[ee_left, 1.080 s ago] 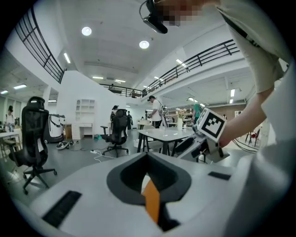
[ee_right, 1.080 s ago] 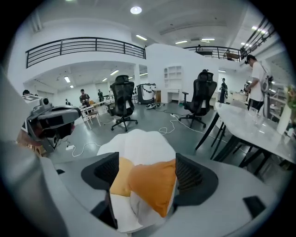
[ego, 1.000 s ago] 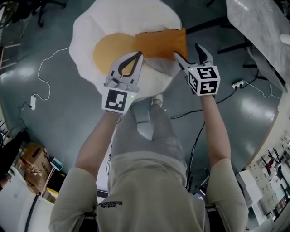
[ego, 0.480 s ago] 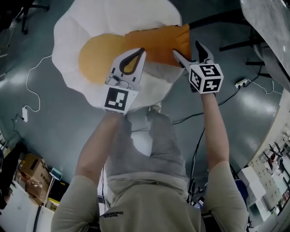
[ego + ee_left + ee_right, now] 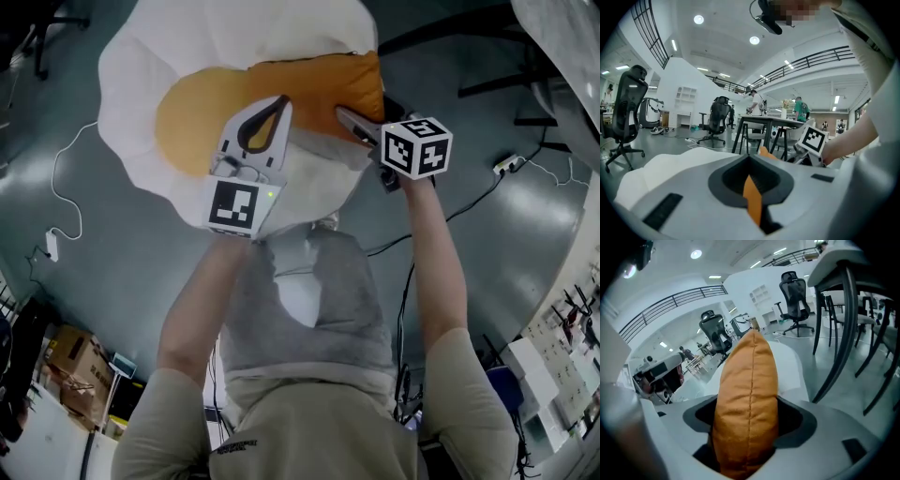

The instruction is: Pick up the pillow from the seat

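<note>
the person's bare forearms (image 5: 433,253) are reaching forward over a white, egg-shaped soft seat (image 5: 141,66) with a round yellow middle. above the seat's near edge, the left gripper (image 5: 279,105) is pinching a thin edge of the orange square fabric pillow (image 5: 323,86), with its jaws nearly together on the cloth. at the seat's right side, the right gripper (image 5: 367,112) is clamping the pillow's thick end. its jaws are standing wide with the stuffed body filling the gap, and they have just been closing. the pillow is sitting over the seat's yellow middle and right half. around the seat a dark grey glossy floor (image 5: 122,281) is showing, and beyond the seat black office chairs (image 5: 796,296) are standing.
</note>
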The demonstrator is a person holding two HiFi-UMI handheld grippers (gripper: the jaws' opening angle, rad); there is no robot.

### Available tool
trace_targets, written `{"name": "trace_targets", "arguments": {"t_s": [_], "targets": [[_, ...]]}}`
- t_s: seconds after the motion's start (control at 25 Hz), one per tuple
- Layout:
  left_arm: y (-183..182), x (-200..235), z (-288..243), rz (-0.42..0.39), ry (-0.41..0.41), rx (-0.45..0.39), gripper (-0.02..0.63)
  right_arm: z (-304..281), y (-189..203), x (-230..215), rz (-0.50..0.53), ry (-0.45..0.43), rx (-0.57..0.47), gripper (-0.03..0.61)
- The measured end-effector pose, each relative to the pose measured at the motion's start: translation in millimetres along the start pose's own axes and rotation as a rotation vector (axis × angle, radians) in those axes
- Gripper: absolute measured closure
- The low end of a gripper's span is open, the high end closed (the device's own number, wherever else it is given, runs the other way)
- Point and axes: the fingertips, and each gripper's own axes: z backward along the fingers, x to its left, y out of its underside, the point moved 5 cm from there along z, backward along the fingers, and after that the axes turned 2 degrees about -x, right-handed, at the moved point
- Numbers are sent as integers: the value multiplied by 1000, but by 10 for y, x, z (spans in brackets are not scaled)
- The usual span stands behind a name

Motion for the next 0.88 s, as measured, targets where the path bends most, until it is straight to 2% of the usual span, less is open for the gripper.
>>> {"name": "trace_targets", "arguments": {"t_s": [0.08,0.2,0.44,0.56,0.64,0.72,0.88], "targets": [[7,-22,30,-34,17,12,604,-37,78,106,34,22,10,257],[-77,-33,125,-22,12,9,604,-20,94,285,62,57,4,321],[-467,82,515,-55,-9,16,604,264,-162,781,173,110,-42,354],[-724,187,742,-70,-28,8,604,534,-528,1074,214,123,-134,357],[-954,267,929,-28,-56,-11,604,758,-836,1299,225,123,-193,357],[-1253,315,1130,15,-83,-43,604,1027,-1155,1554,246,121,-246,357],[-1972,323,1521,-3,-106,-100,604,1660,-1821,2139,309,106,-362,353]]}}
